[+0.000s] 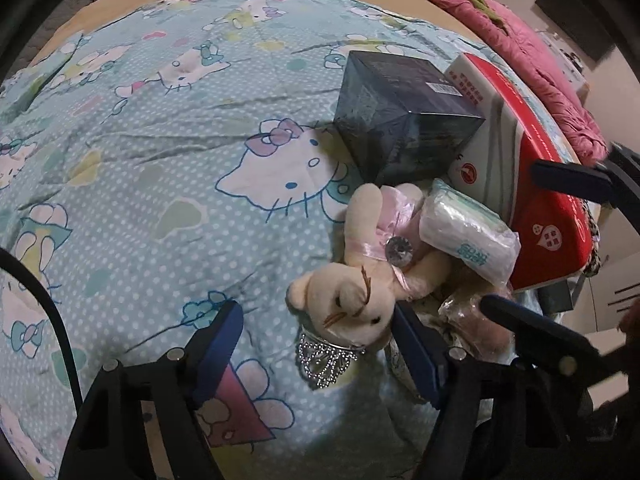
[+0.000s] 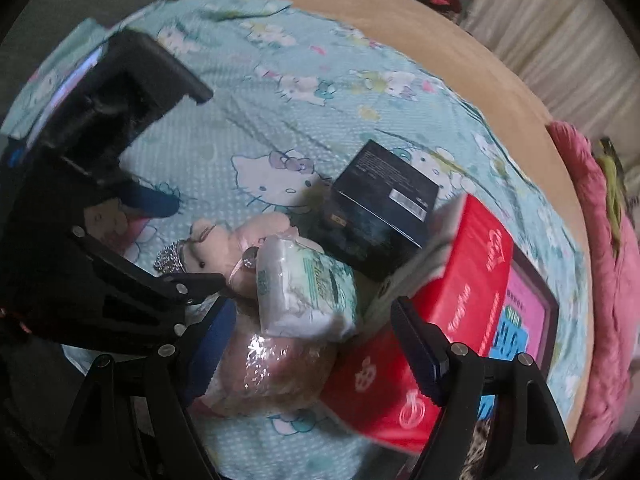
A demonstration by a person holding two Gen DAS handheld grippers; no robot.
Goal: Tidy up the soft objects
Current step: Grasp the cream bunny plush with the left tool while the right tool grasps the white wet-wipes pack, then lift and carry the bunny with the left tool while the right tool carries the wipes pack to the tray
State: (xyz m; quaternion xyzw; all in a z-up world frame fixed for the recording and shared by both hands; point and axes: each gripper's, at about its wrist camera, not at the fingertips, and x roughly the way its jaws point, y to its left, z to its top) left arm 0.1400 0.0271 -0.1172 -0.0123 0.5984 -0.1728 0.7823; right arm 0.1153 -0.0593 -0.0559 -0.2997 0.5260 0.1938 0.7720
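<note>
A cream plush bear [image 1: 360,280] in a pink dress and silver crown lies on the Hello Kitty sheet [image 1: 160,160]. My left gripper [image 1: 316,340] points down over it, open, with the bear's head between the blue pads; the left pad stands clear of the head. A white tissue pack [image 1: 468,232] rests against the bear's body. In the right wrist view the bear [image 2: 224,252] lies left of the tissue pack [image 2: 304,292]. My right gripper [image 2: 314,348] is open over a pinkish plastic-wrapped soft item [image 2: 276,372]. That view is blurred.
A dark box [image 1: 404,120] and a red and white box [image 1: 532,184] stand just behind the soft things. The red box [image 2: 460,280] reaches between my right fingers. A pink-faced frame [image 2: 528,312] lies beyond it. A pink quilt [image 1: 540,72] lines the bed's far edge.
</note>
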